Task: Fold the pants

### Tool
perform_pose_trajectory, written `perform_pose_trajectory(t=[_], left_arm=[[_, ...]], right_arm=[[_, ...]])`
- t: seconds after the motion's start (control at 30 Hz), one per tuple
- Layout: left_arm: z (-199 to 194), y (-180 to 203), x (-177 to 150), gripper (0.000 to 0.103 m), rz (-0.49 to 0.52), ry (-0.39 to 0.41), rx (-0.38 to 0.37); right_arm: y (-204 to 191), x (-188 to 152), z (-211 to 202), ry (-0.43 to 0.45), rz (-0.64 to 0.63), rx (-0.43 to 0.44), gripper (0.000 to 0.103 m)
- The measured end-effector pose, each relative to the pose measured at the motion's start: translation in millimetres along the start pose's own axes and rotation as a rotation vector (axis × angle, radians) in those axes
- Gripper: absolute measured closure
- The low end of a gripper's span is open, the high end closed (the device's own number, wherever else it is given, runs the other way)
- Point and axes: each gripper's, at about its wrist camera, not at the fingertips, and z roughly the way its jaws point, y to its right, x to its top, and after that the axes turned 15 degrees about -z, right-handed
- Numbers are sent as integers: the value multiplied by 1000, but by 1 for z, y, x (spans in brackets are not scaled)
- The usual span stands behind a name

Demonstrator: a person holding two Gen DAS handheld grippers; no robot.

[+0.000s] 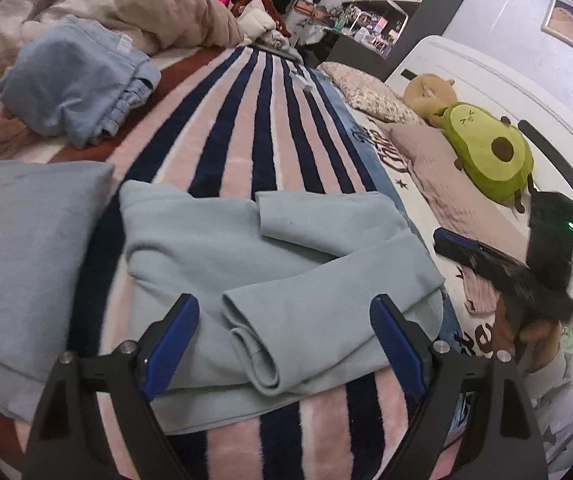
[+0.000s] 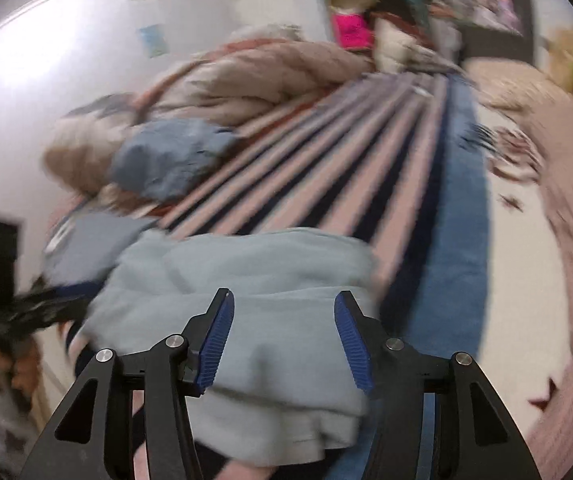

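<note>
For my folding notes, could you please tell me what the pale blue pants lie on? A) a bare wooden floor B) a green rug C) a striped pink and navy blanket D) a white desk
C: the pale blue pants rest on the striped pink and navy blanket.

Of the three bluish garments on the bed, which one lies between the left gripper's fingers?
The pale mint pants, partly folded on the striped blanket. The grey-blue piece lies leftward; the denim-blue bundle sits farther back.

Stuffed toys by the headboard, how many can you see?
2: a green avocado plush lying against the white headboard, and a tan plush just behind it, partly covered. Others may be hidden.
</note>
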Motion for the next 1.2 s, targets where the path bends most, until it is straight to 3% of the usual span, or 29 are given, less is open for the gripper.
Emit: perform_pose_trajectory(t=[0.13,0.23,0.43,0.5,0.67,0.7,0.77,0.83,1.03,1.2], left_arm=[[-6,-5,5,18,-25,27,7],[-19,-11,5,18,-26,56,24],[-36,-26,4,18,-50,87,16],[-40,-31,3,18,-59,94,14],[-47,-37,1,18,-70,105,8],[-49,-38,1,18,-70,109,11],[-53,-40,1,18,-71,116,10],[-56,-40,1,18,-71,121,8],[-48,-23,8,18,-33,105,0],[-7,7,24,18,30,47,10]], right_arm=[[-55,5,15,-13,-184,117,40],[-95,2,38,-50,-309,159,40],[-132,-6,76,-118,-416,127,37],[-133,-6,80,-120,-404,144,32],[-139,1,90,-110,-399,110,32],[-139,2,93,-108,-390,100,37],[-132,5,93,-91,-340,91,62],[-125,8,88,-66,-293,104,96],[-82,23,40,76,-155,-23,102],[-19,22,-27,204,12,-155,102]])
